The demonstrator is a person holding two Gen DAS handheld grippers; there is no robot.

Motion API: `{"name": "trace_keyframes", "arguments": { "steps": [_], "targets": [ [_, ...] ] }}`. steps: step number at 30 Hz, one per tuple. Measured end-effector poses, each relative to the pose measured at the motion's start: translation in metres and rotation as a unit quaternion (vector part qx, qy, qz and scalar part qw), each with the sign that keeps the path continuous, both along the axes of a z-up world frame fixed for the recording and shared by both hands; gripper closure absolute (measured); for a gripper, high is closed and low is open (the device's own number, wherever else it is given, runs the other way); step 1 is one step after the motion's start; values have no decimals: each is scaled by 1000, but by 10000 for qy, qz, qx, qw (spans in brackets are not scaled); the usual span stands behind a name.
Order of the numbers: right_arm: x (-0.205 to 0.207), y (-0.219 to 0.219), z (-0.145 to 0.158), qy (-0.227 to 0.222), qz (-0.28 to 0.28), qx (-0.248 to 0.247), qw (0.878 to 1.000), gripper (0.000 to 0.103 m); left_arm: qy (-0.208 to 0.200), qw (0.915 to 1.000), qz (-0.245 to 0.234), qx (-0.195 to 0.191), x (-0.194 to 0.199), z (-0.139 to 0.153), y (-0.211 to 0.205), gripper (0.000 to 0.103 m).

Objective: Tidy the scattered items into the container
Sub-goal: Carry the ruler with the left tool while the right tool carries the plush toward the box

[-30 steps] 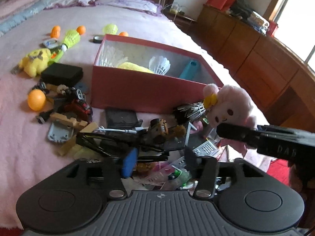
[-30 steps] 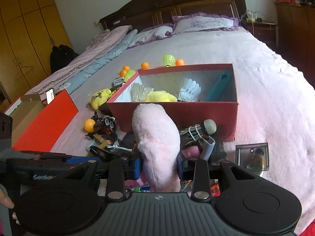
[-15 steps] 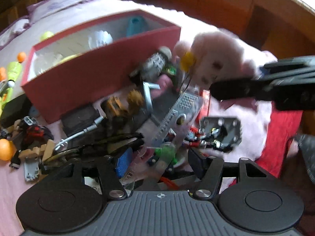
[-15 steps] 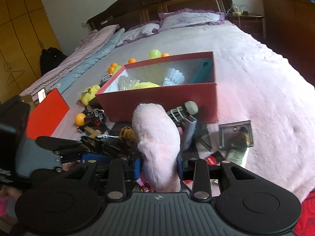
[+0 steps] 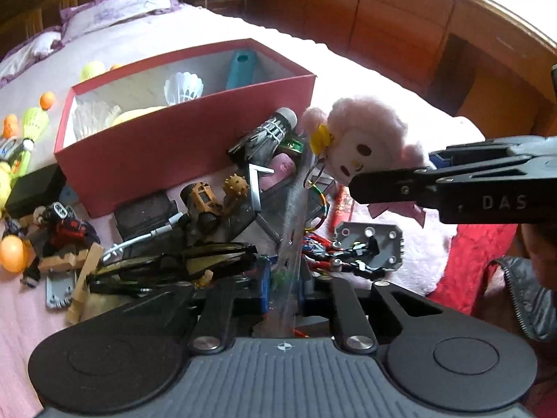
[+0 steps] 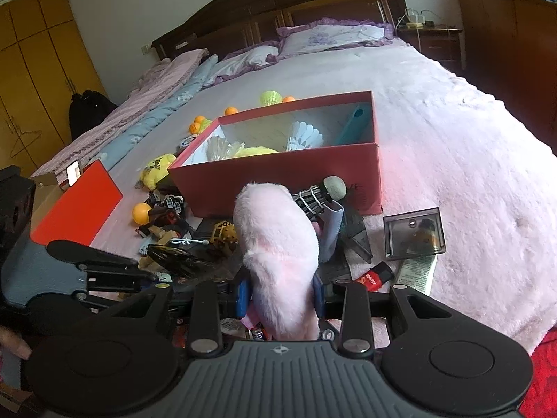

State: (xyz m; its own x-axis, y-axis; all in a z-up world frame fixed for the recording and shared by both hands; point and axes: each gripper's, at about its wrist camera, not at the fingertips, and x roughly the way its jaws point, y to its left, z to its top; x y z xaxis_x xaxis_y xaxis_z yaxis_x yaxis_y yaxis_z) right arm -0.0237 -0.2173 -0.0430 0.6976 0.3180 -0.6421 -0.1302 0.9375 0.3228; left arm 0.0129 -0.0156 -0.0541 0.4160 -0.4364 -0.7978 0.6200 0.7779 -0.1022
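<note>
- My right gripper (image 6: 282, 296) is clenched on the pink fluffy plush toy (image 6: 278, 244) — the blue pads press its body from both sides, and its long axis points forward along my fingers, head away from me.
- The open red cardboard box (image 6: 278, 177) lies straight ahead of this gripper, beyond the heap of small items; its long side runs across my view, the near wall facing me. A white shuttlecock (image 6: 306, 136) and a teal tube (image 6: 355, 122) already lie inside it.
- My left gripper (image 5: 283, 289) grasps a thin transparent plastic ruler (image 5: 292, 209), which stands up between the pads and points forward. From this side the box (image 5: 181, 146) is ahead and a little to the left.
- In the left view the plush toy (image 5: 362, 139) hangs just beside the right end of the box, so I judge the right hand is the nearer one — the toy must go forward and over the near wall.
- Many things lie outside the box, for example an orange ball (image 5: 14, 252).
</note>
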Motion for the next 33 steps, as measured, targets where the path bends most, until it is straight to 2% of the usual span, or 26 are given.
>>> {"name": "trace_keyframes", "arguments": {
  "steps": [1,5,10,13,25,33],
  "targets": [
    [0,0,0,-6,0,-1,10000,66,-8,10000,51,-33,0,1,0,98],
    [-1,1,0,-10,-1,7,10000,66,39,9996,246,-108,1,-1,4,99],
    [-2,2,1,-15,-1,17,10000,66,112,9959,589,-677,1,12,17,99],
    [-2,2,2,-31,4,28,10000,66,51,9933,743,-889,1,23,21,99],
    [1,12,0,93,272,40,9996,66,-363,9832,1157,-1366,2,64,34,100],
    [4,19,7,-23,412,51,9991,66,-614,9800,1299,-1379,10,81,38,100]
  ]
}}
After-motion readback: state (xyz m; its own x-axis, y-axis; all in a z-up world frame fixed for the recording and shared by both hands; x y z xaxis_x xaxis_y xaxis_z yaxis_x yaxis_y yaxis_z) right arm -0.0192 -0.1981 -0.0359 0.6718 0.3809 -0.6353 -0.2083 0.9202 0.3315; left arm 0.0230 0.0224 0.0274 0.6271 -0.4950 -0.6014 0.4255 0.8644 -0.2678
